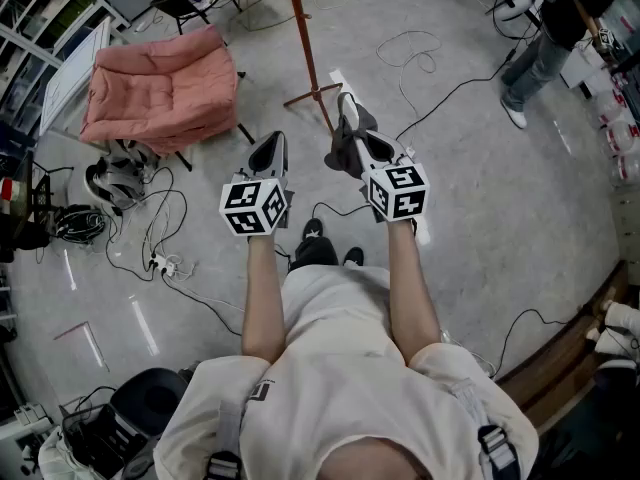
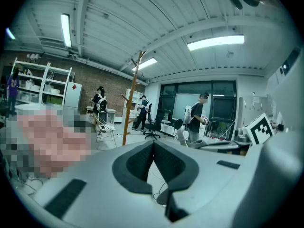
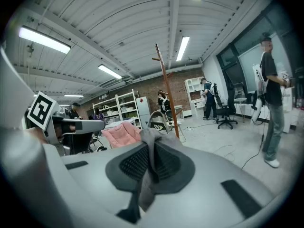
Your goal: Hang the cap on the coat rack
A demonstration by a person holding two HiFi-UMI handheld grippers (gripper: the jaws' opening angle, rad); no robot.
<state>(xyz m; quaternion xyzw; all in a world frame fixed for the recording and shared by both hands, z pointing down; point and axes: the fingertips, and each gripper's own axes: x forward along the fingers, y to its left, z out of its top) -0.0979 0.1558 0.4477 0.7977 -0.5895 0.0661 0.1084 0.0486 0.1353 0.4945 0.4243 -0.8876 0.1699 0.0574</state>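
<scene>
The coat rack [image 1: 305,43] is a reddish-brown wooden pole with spread feet, standing on the grey floor just ahead of both grippers. It also shows as the coat rack [image 2: 130,103] and, with a peg near its top, as the coat rack [image 3: 166,96]. My right gripper [image 1: 352,128] is shut on the grey cap [image 1: 340,156]. The cap's fabric [image 3: 148,136] is pinched between the pads and pokes out above them. My left gripper [image 1: 270,143] is held level beside it. Its jaws are shut on nothing in the left gripper view [image 2: 153,146].
A pink cushioned chair [image 1: 165,83] stands at the left. Cables and a power strip [image 1: 163,264] lie across the floor, with headsets [image 1: 115,183] near them. A person [image 1: 555,28] stands at the far right, another person [image 3: 271,108] close on the right. A black chair [image 1: 140,403] is behind me.
</scene>
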